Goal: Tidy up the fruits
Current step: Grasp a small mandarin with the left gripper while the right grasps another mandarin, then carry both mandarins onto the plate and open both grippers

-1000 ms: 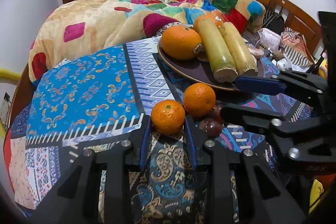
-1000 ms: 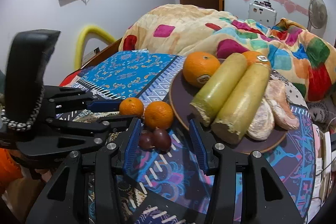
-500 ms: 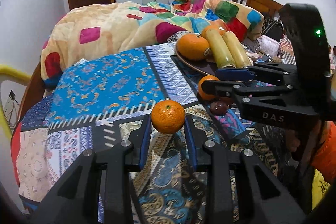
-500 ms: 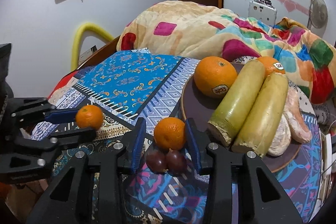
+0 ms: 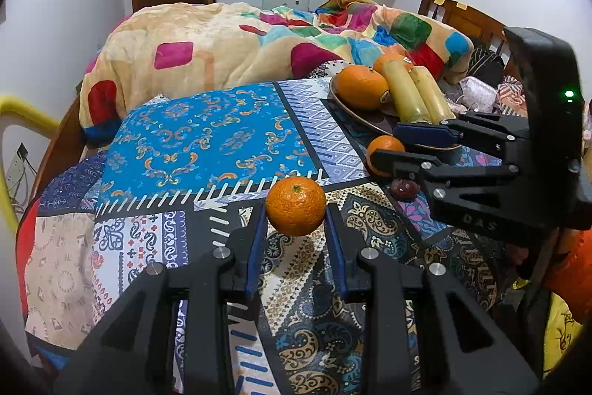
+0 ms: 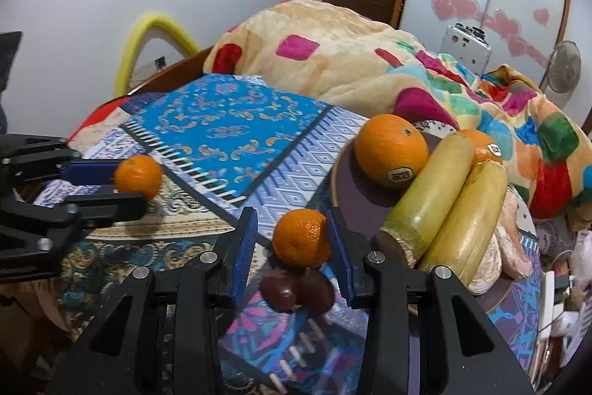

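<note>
Gripping a small round dimpled orange mandarin (image 5: 295, 206) between its blue ribbed pads, the left gripper (image 5: 296, 221) holds the fruit clear above the patchwork-patterned cloth (image 5: 207, 143) in the left wrist view; ahead and to its right the black plastic right gripper (image 5: 384, 145) is closed on a second small mandarin (image 5: 384, 150), with a glossy dark red oval fruit (image 5: 404, 189) just below it. Beyond that lies a round dark plate (image 5: 355, 117) bearing a large smooth orange (image 5: 362, 87) and two pale yellow-green cylindrical stalks (image 5: 418, 95). In the right wrist view the right gripper's jaws, which have just been closing, clamp the second mandarin, lifted slightly over two dark red fruits (image 6: 296, 287) lying beneath it. The plate sits just right of these fingers, with peeled pale segments (image 6: 495, 258) at its far right edge. The left gripper stands well left, holding its mandarin.
</note>
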Tool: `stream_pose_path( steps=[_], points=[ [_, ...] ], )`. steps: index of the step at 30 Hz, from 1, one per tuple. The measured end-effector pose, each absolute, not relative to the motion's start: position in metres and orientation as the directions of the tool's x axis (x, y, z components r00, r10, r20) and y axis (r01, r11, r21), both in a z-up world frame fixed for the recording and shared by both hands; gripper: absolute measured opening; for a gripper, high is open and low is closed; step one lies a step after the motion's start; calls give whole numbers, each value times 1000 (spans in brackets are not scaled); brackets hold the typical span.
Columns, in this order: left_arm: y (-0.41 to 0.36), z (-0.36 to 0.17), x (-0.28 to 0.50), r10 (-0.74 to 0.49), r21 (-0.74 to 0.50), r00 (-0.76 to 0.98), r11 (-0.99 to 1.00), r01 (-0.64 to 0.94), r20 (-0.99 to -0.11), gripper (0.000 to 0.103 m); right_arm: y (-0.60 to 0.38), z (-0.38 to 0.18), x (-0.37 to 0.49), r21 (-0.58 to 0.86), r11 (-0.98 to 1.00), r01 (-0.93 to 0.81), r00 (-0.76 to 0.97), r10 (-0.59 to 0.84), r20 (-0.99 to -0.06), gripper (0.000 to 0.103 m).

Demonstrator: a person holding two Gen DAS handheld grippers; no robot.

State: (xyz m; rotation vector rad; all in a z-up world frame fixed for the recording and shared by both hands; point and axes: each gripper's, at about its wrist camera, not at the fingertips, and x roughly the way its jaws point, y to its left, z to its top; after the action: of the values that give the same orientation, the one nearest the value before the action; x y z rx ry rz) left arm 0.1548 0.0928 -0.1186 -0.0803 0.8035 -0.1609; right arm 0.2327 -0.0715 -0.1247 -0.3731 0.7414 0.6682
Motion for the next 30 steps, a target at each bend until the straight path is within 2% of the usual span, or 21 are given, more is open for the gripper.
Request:
stream_pose_path(
  steps=[8, 12, 19, 30],
  points=[
    [98, -122, 154, -185, -149, 683, 982, 112, -706, 31, -61, -131, 225, -229, 719, -657, 617, 337, -712, 37],
    [98, -122, 154, -190, -155, 685, 981, 113, -703, 31, -56, -133, 223, -295, 710, -639, 651, 295, -699, 30],
    [98, -120, 153, -188, -159, 689, 981, 106, -700, 31, -65, -125, 220, -207, 720, -663, 609, 358, -708, 28],
    [84, -100, 146, -193, -155, 710, 981, 118, -678, 31, -87, -87, 192, -151, 733, -663, 632, 440, -638, 28]
  ],
)
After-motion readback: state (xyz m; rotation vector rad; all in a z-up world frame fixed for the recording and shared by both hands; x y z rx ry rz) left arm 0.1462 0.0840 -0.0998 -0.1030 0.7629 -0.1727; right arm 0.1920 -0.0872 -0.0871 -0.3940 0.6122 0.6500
